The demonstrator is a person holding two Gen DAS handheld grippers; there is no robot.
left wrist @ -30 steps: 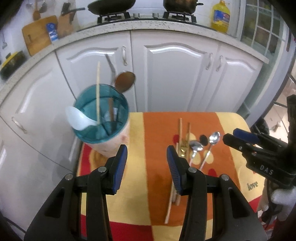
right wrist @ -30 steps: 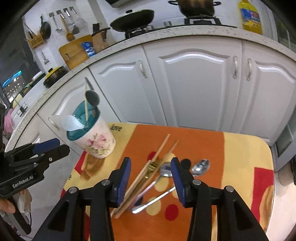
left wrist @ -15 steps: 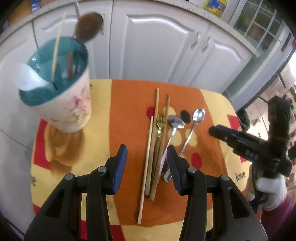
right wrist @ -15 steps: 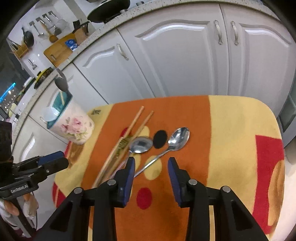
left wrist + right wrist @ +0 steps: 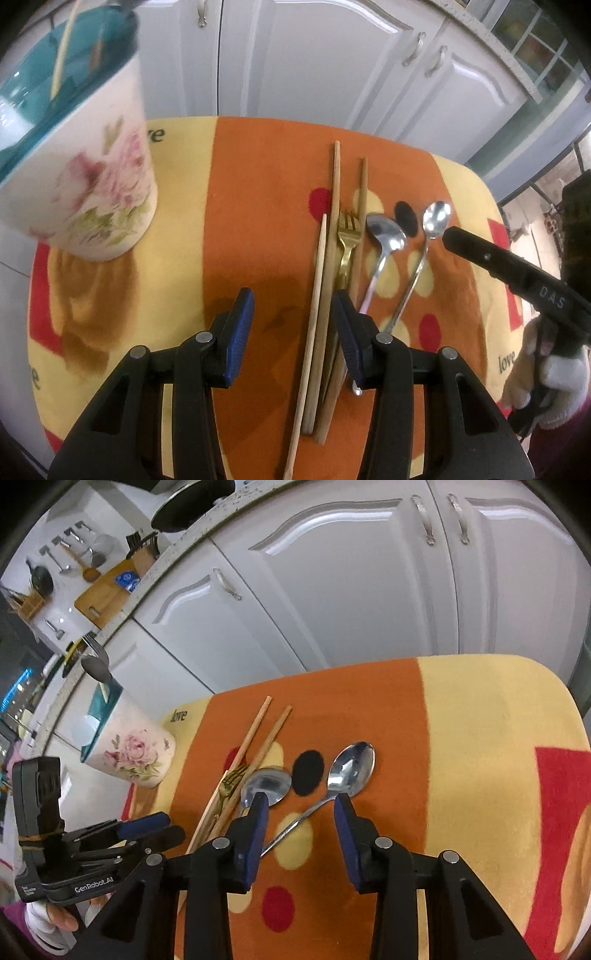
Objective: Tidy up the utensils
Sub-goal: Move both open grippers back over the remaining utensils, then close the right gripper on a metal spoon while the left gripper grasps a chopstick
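Utensils: three wooden chopsticks (image 5: 325,280), a gold fork (image 5: 347,240), a round-bowled spoon (image 5: 386,234) and a long-handled spoon (image 5: 424,251) are lying side by side on the orange band of the cloth, toward its middle, handles pointing to the near edge.
Fork position: it is resting between the chopsticks, tines pointing to the far edge.
Holder: a floral utensil cup (image 5: 88,184) with a teal interior is standing upright near the far left corner of the cloth; a chopstick, a white spoon (image 5: 86,729) and a dark ladle (image 5: 96,668) are sticking out of it.
Left gripper (image 5: 293,328): its claw is standing released, holding nothing, hovering low over the near ends of the chopsticks, which are passing between its blue pads.
Right gripper (image 5: 300,812): its claw is also spread wide and empty, poised over the long-handled spoon (image 5: 332,782), whose handle is running between the fingers.
Surface: an orange, yellow and red patterned cloth (image 5: 480,746) is covering the small table.
Background: white cabinet doors (image 5: 351,590) are standing beyond the far edge.
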